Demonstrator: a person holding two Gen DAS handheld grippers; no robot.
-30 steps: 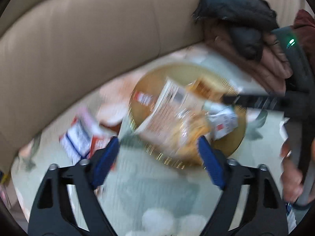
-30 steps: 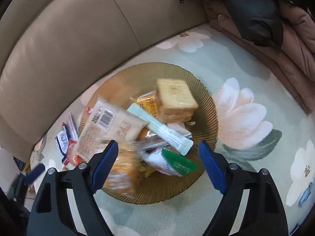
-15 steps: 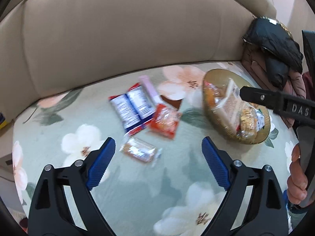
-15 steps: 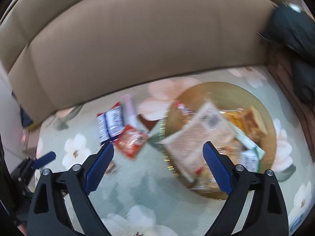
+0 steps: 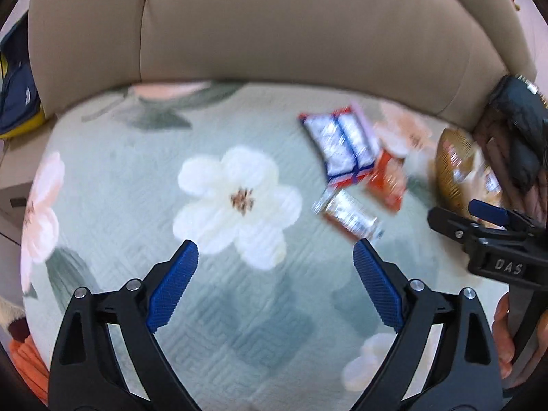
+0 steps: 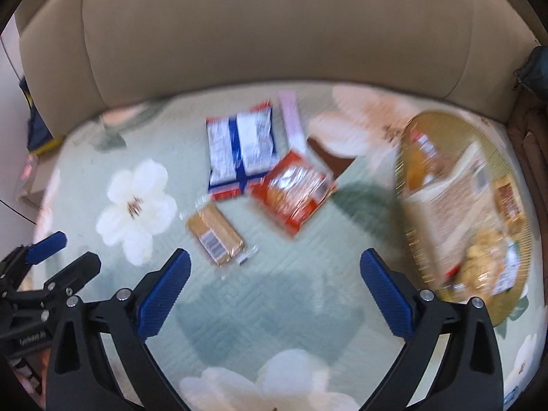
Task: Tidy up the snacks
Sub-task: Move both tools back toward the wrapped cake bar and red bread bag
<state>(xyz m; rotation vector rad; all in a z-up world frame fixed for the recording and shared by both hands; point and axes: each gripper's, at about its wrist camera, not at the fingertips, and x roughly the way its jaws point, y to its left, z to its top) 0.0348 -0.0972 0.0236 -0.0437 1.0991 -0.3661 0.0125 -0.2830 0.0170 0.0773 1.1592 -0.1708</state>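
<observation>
Snack packets lie split between two spots on a pale green sofa cushion printed with large flowers (image 6: 281,294): several already sit heaped in a round, ribbed amber glass plate (image 6: 513,185) at the right. Four still lie loose to its left: a white-and-blue foil packet (image 6: 241,149), a thin pale pink stick packet (image 6: 291,123), a red-orange crinkly packet (image 6: 294,191) and a small clear-wrapped tan biscuit pack (image 6: 215,234). Judging by this, the job looks roughly half done, and both the left gripper (image 5: 275,287) and right gripper (image 6: 274,293) hover above the cushion with jaws spread wide, holding nothing.
</observation>
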